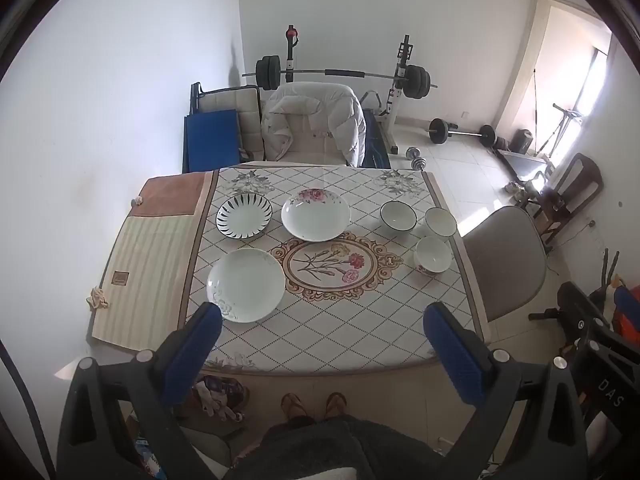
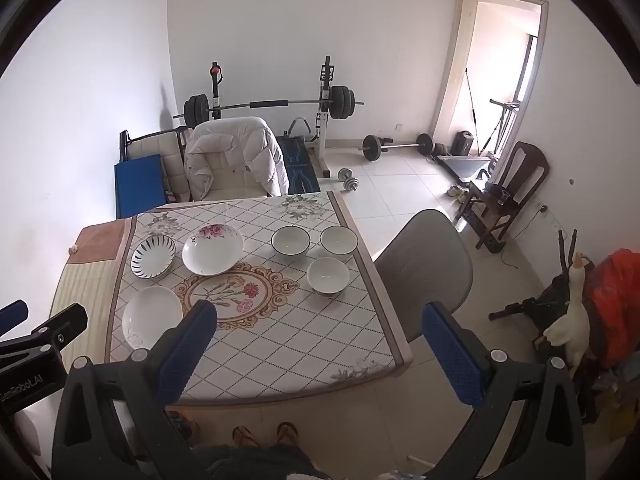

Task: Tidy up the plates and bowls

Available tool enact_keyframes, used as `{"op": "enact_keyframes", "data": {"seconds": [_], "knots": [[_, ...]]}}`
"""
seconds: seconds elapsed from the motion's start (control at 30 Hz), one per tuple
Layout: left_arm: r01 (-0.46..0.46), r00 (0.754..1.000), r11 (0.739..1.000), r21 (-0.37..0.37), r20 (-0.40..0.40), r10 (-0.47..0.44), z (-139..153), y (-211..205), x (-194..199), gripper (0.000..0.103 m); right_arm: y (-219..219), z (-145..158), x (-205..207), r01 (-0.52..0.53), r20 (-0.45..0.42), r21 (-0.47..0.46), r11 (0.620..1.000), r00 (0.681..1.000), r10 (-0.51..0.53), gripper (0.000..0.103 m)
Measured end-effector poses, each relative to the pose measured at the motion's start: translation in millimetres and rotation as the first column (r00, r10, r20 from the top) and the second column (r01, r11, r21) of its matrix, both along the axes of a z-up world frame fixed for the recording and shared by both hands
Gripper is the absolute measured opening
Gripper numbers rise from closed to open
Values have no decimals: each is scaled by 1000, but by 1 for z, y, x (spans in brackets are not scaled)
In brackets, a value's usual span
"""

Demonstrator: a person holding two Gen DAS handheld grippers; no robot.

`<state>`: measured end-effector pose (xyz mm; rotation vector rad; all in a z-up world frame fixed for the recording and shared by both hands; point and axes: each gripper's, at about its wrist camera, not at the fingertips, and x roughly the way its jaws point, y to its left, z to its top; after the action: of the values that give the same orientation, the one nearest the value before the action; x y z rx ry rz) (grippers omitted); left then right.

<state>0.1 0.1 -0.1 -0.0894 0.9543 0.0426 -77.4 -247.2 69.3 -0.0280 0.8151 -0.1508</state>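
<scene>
So both grippers were hanging back over the near edge of the worktop [image 1: 360, 344], nothing in either one. The left gripper [image 1: 322, 316] had its blue pads spread wide with only tablecloth showing between them, and the right gripper [image 2: 320, 316] was the same, wide apart and empty. My guess is they were held high and back like that to get the whole layout in view before picking anything.

Layout looked pre-sorted by type. In the left wrist view the plates sat in the left half: a plain white plate [image 1: 245, 285] closest to the camera, a black-striped plate [image 1: 244, 216] behind it, and a rose-pattern plate [image 1: 315, 214] at centre. The three bowls clustered well apart on the right: a dark-rimmed bowl [image 1: 398, 215], a second bowl [image 1: 440, 222] by the right edge, and a footed bowl [image 1: 433, 255] in front of them. Nothing was stacked, so I'd say the organizing hadn't really begun.

Hard bits: the left gripper's pad cut across the near rim of the white plate, and in the right wrist view the same plate was partly behind the pad. Bowl insides looked empty, but the fisheye made that hard to tell.
</scene>
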Motion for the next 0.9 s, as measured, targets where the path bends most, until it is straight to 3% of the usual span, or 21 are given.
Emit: {"op": "enact_keyframes", "data": {"seconds": [0.03, 0.9], "knots": [[1, 1000, 1000, 1, 0, -1, 0, 0, 0, 103, 0, 1, -2, -2, 33, 0, 1000, 999, 2, 103], [-6, 1000, 1000, 14, 29, 6, 10, 5, 4, 103, 0, 8, 2, -3, 29, 29, 1000, 1000, 2, 103]]}}
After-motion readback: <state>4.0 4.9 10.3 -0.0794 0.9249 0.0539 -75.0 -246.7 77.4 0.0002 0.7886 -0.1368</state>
